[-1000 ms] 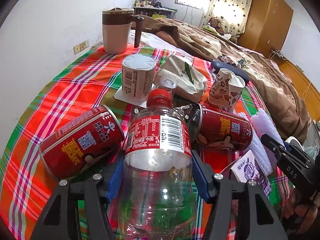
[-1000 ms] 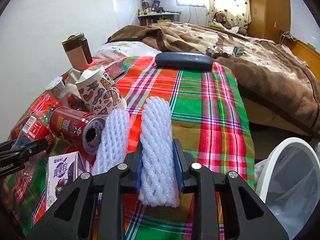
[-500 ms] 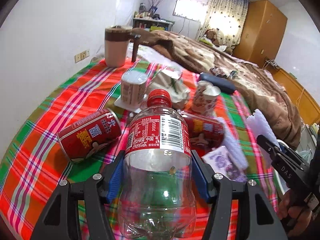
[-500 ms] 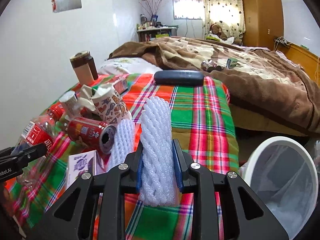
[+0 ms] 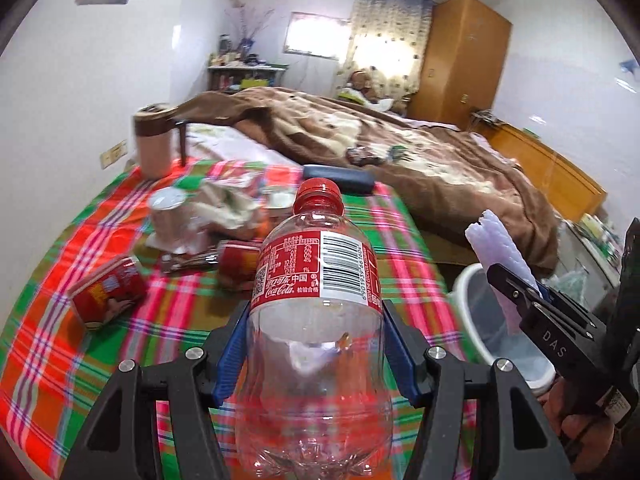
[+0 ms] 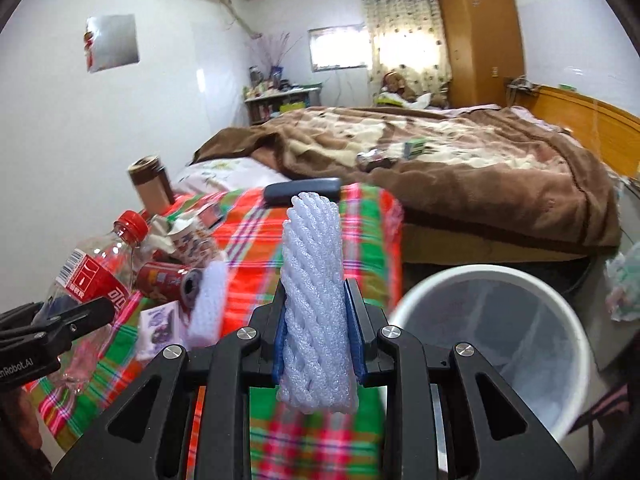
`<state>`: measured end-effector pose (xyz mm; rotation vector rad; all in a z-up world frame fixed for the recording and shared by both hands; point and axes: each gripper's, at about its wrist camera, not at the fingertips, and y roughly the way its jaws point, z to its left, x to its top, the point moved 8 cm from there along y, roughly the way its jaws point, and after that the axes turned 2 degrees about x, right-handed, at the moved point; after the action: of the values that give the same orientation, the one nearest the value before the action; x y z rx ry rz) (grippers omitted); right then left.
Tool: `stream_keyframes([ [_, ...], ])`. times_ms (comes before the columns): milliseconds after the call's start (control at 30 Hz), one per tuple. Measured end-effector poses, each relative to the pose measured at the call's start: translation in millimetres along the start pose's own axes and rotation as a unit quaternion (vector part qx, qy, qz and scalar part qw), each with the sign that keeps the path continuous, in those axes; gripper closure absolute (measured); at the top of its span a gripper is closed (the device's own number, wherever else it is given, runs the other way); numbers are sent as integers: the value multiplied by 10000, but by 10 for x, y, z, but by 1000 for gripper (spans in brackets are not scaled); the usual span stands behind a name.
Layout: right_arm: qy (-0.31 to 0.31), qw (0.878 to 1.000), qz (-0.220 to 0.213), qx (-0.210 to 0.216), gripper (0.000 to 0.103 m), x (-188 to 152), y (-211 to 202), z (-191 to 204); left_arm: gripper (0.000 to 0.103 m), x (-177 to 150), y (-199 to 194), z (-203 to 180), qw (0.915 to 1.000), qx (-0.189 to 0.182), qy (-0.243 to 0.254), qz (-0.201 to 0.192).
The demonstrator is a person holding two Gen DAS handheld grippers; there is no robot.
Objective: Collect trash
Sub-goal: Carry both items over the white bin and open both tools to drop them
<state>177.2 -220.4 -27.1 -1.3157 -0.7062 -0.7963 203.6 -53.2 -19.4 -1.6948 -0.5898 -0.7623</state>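
Note:
My left gripper is shut on an empty clear cola bottle with a red cap, held above the plaid cloth. My right gripper is shut on a white foam net sleeve, held upright in the air. The white trash bin stands on the floor just to the right of the sleeve. The bottle also shows in the right wrist view, and the sleeve in the left wrist view.
On the plaid cloth lie red cans, a patterned paper cup, a second foam sleeve, a purple carton, crumpled paper, a tin and a dark case. A brown-lidded mug stands at the back. A bed with a brown blanket lies beyond.
Both grippers have risen and swung right, carrying the bottle and the foam sleeve away from the cloth. The bin has come closer in both views.

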Motion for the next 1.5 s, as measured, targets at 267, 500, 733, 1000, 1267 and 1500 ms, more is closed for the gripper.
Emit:
stream_keyframes([
  [267,148,9981,-237,-540,77,5,-282,-466,41,-50,64,-734,9979,-499,417,46],
  [500,311,9960,-167,-825,77,-57,-338,-848,41,-137,208,-1363,9929,-905,738,209],
  [733,588,9936,110,-956,77,-223,-257,-1228,41,-272,445,-1915,9849,-1264,1054,529],
  [1000,625,9911,613,-1006,77,-439,-78,-1488,41,-456,819,-2363,9768,-1403,1297,964],
  [1267,722,9863,1058,-1037,76,-612,19,-1705,41,-569,1147,-2561,9719,-1394,1419,1262],
  [1500,864,9833,1160,-1109,68,-684,-24,-1793,28,-546,1206,-2538,9737,-1424,1324,1189],
])
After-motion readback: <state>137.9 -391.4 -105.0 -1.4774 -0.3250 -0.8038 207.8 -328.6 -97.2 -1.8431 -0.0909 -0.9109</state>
